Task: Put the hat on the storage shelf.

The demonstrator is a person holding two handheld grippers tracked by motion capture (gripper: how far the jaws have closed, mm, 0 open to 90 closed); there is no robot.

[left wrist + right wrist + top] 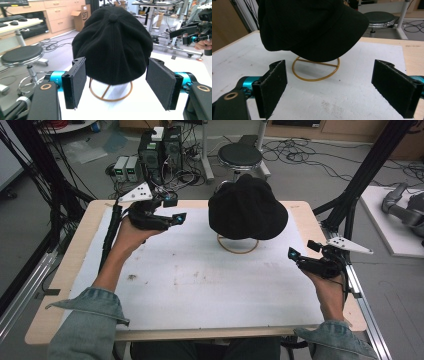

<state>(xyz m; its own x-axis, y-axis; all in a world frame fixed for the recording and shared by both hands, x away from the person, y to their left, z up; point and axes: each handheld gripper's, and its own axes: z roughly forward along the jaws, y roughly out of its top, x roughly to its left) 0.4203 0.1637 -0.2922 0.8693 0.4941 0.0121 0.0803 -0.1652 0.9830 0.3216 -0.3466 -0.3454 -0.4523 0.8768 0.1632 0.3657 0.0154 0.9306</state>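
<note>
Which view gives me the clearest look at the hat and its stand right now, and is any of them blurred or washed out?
Left gripper view: sharp, black hat evenly lit, gold wire stand clear under it. Right gripper view: stand ring crisp, hat dark and nearly featureless. High view: softer and dimmer, hat a flat black mass; no glare anywhere.

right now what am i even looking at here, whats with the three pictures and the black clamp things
A person sits at a table holding a hand-operated gripper in each hand. The high view looks down from above: the left gripper is at its left, the right gripper at its right. The other two pictures come from cameras riding on those grippers, looking out between their own two black jaws. On the white sheet stands a gold wire stand with a black cap resting on top. Both grippers have their jaws apart and point towards the cap. Nothing is held.
</note>
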